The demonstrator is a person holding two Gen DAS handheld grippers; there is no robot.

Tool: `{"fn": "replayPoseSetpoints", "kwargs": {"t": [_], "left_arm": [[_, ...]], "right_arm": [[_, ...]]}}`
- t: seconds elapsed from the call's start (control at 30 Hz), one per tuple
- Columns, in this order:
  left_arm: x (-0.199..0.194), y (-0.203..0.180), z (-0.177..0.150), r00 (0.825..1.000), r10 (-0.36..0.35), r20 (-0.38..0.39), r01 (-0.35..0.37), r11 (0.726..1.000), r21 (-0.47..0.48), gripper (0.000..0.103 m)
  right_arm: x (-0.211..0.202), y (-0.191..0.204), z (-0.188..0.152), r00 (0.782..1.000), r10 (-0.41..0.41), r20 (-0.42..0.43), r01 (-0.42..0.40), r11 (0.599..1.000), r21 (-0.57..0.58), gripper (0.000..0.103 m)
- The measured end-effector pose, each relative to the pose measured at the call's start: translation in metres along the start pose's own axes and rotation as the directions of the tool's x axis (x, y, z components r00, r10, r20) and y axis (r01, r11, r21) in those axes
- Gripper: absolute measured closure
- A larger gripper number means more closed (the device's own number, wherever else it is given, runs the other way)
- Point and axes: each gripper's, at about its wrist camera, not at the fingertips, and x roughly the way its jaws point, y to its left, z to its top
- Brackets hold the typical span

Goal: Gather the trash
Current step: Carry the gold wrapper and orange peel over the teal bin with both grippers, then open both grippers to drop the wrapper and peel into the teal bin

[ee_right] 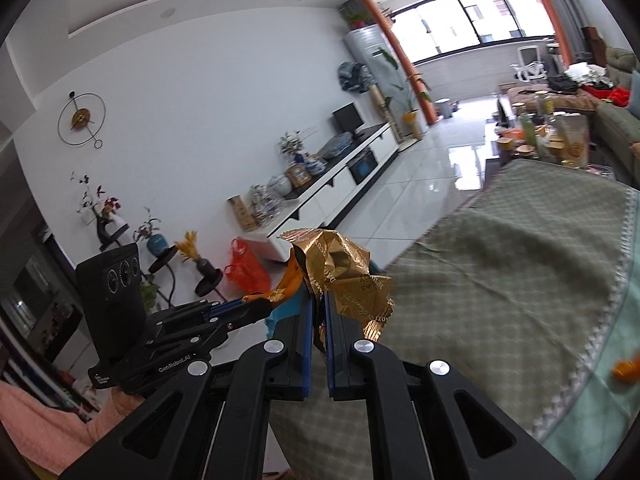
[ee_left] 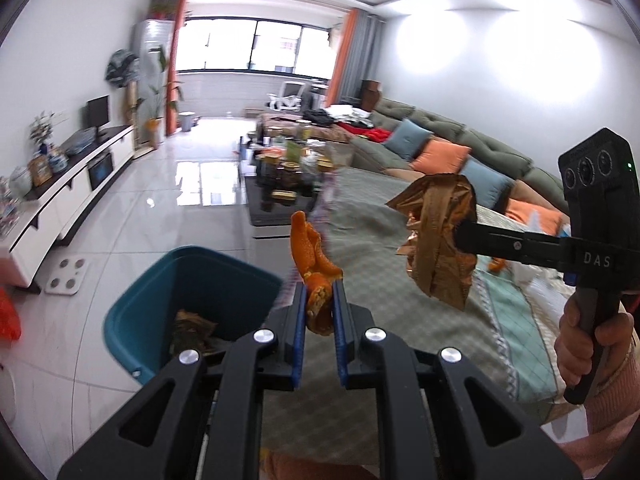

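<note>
My left gripper (ee_left: pixel 319 286) is shut on a piece of orange peel (ee_left: pixel 314 256), which stands up between its blue pads just right of the teal bin's (ee_left: pixel 148 300) rim. Some brown trash lies in the bin. To the right, my right gripper (ee_left: pixel 454 236) comes in from the side, shut on a crumpled gold wrapper (ee_left: pixel 438 236), held over the table's green cloth (ee_left: pixel 400 320). In the right wrist view the right gripper (ee_right: pixel 318 300) pinches the gold wrapper (ee_right: pixel 344 276), and the left gripper (ee_right: pixel 262 304) with the orange peel (ee_right: pixel 290 280) is at its left.
A coffee table (ee_left: pixel 280 184) crowded with jars stands beyond the cloth. A grey sofa with cushions (ee_left: pixel 440 148) runs along the right wall. A white TV cabinet (ee_left: pixel 68 188) lines the left wall, with a red bag (ee_right: pixel 246 266) on the floor. An orange scrap (ee_right: pixel 626 368) lies on the cloth.
</note>
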Motion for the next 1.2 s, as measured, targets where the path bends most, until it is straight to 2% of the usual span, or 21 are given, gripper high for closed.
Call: {"fn": "replayPoseSetpoints", "kwargs": {"t": [0.23,0.53,1.2], "left_arm": [[-0.002,0.036,0.004,0.998,0.065,-0.004,-0.065,0.996,-0.053,0.089],[0.007,0.061,0.003,0.993,0.110,-0.031,-0.113,0.989,-0.096,0.089],[0.045,0.094,-0.001,0.983,0.131,-0.129,-0.152,0.974,-0.170,0.088]], "right_arm": [[0.039,0.007,0.015,0.997,0.067,-0.036,-0.067,0.998,0.008,0.097],[0.081,0.010,0.024,0.992,0.083,-0.095,-0.082,0.997,0.013,0.097],[0.165,0.014,0.021,0.969,-0.013,-0.246,0.014,1.000,0.004,0.096]]}}
